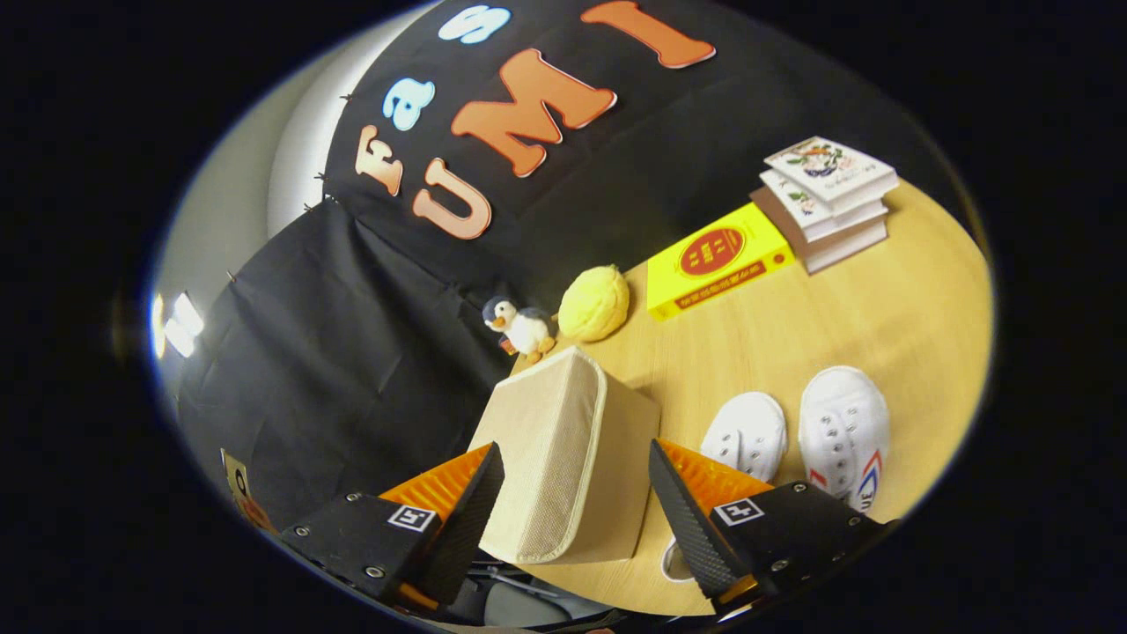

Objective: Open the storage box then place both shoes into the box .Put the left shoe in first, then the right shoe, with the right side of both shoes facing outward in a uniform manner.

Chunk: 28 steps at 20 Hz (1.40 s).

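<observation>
A beige fabric storage box stands on the wooden table, lid closed, its edge trimmed with piping. It sits between my two fingers and just ahead of them. My gripper is open, the fingers wide apart on either side of the box without touching it. Two white canvas shoes lie on the table beside the box: one shoe close behind my right finger, the other shoe further out, with a red and blue mark on its side.
Beyond the box stand a small penguin toy and a yellow plush ball. Farther back lie a yellow book and a stack of books. The near table edge runs below the box.
</observation>
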Each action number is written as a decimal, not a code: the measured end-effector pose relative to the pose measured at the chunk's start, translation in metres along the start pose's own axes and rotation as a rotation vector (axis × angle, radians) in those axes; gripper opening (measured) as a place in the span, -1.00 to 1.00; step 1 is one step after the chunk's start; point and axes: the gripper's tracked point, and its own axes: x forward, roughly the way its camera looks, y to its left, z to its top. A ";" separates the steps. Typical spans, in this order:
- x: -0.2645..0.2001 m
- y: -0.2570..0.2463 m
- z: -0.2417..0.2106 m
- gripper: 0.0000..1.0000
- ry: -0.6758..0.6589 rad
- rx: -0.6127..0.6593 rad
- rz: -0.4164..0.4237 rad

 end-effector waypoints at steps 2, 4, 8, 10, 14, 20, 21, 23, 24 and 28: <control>0.014 -0.002 -0.012 0.97 0.062 0.066 0.052; 0.027 0.004 -0.020 0.96 0.109 0.162 0.136; 0.051 0.007 -0.038 0.96 0.186 0.305 0.249; 0.055 0.010 -0.044 0.96 0.211 0.359 0.294; 0.064 0.014 -0.048 0.94 0.229 0.433 0.358; 0.055 0.024 -0.038 0.83 0.221 0.481 0.428; 0.053 0.020 -0.037 0.73 0.211 0.476 0.419; 0.048 0.020 -0.038 0.46 0.205 0.473 0.416; 0.045 0.023 -0.034 0.18 0.193 0.473 0.420; 0.031 0.040 -0.018 -0.79 0.140 0.470 0.431</control>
